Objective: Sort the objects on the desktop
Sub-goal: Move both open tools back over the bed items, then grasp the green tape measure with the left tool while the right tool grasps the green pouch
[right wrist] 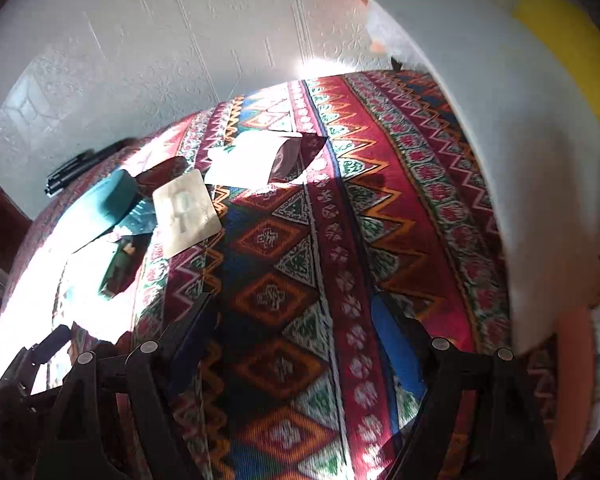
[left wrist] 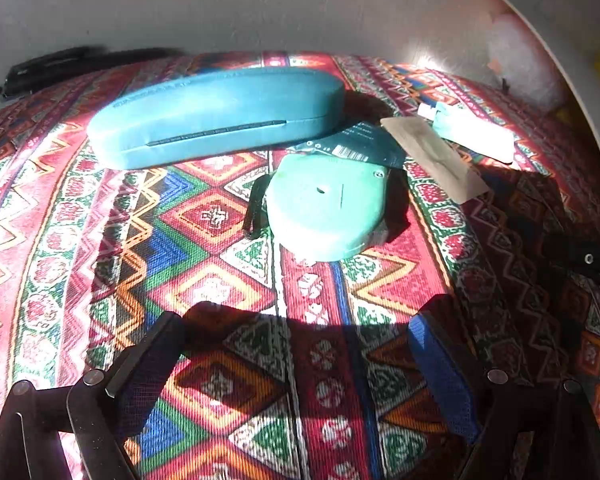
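Sunlight cuts across a surface (left wrist: 204,216) draped in a bright zigzag-patterned cloth, where the things to be sorted lie clustered: a blue glasses case (left wrist: 216,116) at 11 o'clock in the left wrist view, a green tape measure (left wrist: 328,212) just right of it at 12 o'clock, a dark tagged card (left wrist: 356,144) tucked under the tape measure's far edge, a tan card (left wrist: 432,156) and a pale tube (left wrist: 472,132) toward 1 o'clock. Left tongs (left wrist: 300,364) stand wide and empty, short of the tape measure; right tongs (right wrist: 296,344) likewise gape over bare cloth. Judged by looks, the case is stiff, light and smooth, best pinched across its narrow middle; the cards are thin and may need an edge lifted. A black pen (left wrist: 60,68) lies at 10 o'clock against a white embossed wall (right wrist: 180,40).
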Demonstrator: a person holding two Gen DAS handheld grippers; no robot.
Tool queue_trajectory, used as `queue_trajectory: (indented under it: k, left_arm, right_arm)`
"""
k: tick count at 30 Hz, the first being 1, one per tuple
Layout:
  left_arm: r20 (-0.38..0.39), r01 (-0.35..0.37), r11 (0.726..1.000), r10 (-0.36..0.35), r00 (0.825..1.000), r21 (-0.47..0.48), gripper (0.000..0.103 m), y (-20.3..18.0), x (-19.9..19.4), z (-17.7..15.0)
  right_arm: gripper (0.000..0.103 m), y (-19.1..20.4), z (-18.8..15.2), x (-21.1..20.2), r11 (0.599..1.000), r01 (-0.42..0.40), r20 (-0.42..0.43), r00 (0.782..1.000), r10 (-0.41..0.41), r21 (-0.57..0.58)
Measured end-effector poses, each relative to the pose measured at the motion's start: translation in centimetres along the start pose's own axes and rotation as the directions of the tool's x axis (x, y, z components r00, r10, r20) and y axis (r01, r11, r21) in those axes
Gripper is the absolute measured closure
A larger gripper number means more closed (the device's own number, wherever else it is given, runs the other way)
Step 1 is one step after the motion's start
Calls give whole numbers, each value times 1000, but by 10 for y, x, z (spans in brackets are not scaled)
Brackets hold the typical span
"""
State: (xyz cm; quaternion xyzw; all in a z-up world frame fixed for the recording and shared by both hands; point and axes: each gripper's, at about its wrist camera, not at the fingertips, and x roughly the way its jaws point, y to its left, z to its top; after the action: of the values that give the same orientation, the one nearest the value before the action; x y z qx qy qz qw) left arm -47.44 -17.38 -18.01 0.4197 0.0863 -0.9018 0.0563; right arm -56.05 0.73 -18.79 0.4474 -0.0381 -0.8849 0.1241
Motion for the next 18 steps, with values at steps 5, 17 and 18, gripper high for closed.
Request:
queue_trajectory:
  k: [5,17,18]
  left_arm:
    - [-31,44,992,-40,999,117,2,-25,33,29]
    - [92,136,991,-136,986,1,46,2,20,37]
    - [117,154,988,-150,982,-29,46,9,14,35]
  right_arm:
    - [0,26,52,47,998,32,29,999,-30,-52]
    - [35,-5,63,29,984,-142,89,987,133,109]
    - [35,-11,62,24,975,-176,100,982,163,135]
